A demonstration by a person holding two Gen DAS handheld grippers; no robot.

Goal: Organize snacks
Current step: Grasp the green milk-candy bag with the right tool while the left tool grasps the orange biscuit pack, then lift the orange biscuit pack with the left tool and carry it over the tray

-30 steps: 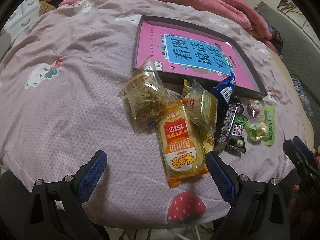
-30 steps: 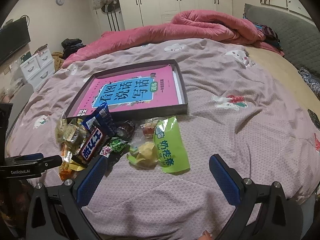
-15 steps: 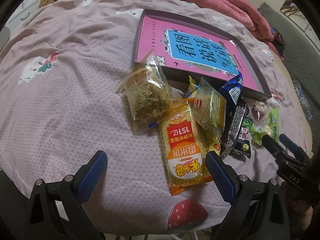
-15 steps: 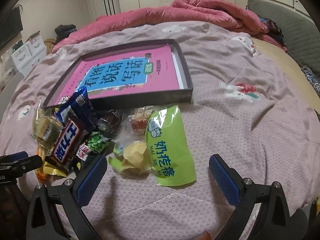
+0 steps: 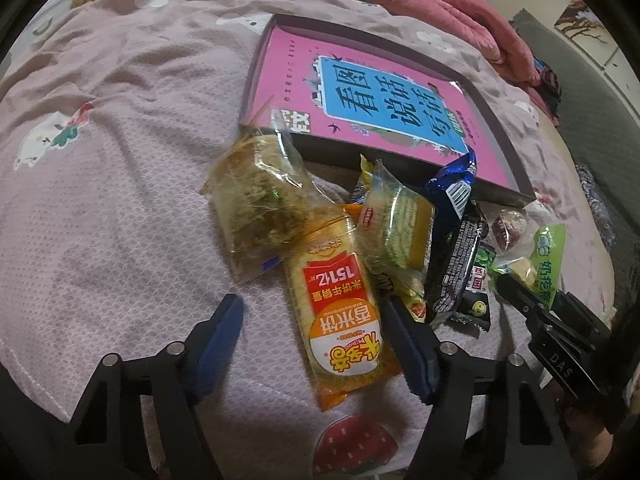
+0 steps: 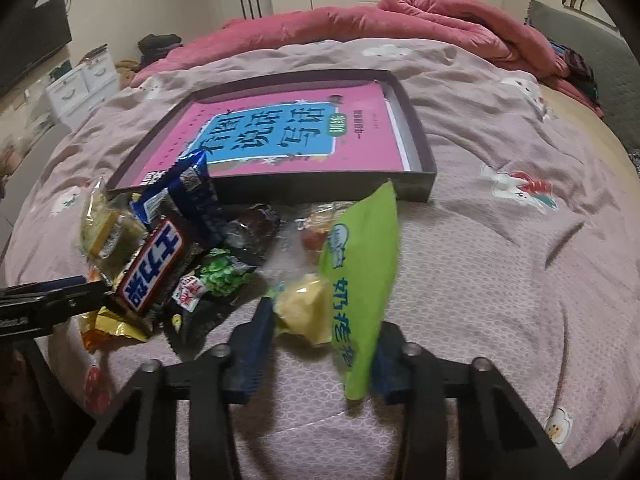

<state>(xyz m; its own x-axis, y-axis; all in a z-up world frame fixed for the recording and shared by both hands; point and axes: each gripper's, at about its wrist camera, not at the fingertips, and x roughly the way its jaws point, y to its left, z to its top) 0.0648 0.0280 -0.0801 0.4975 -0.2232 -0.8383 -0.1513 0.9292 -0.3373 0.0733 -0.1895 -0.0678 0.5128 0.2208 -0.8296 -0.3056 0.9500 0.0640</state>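
The left tool (image 5: pixel 316 332) hangs low over the near edge of the bed (image 5: pixel 120 200), its blue fingers (image 5: pixel 224 328) spread to either side of the orange rice-cracker pack (image 5: pixel 340 304); the right finger lies against the pack's edge, the left stands apart from it, so the pack is straddled, not pinched. Above the pack lies a clear bag (image 5: pixel 256 204) of brownish food, partly overlapping it; beside that a yellow-green cake pack (image 5: pixel 396 224), then a blue wrapper (image 5: pixel 456 184) leaning on the tray (image 5: pixel 496 136), and a dark bar (image 5: pixel 460 264). The tray holds a pink book (image 5: pixel 360 92) and sits just behind the heap.

The right tool (image 6: pixel 320 336) is partly closed round the green packet (image 6: pixel 360 276) and the yellow candy (image 6: pixel 304 308) beside it; the packet's lower end covers the right finger, the left finger (image 6: pixel 256 340) touches the candy; whether they are truly gripped I cannot tell, the frame being blurred. A Snickers bar (image 6: pixel 154 268) lies to the left, the left tool's tip just beside it; a pink quilt (image 6: pixel 360 20) is bunched at the far side.
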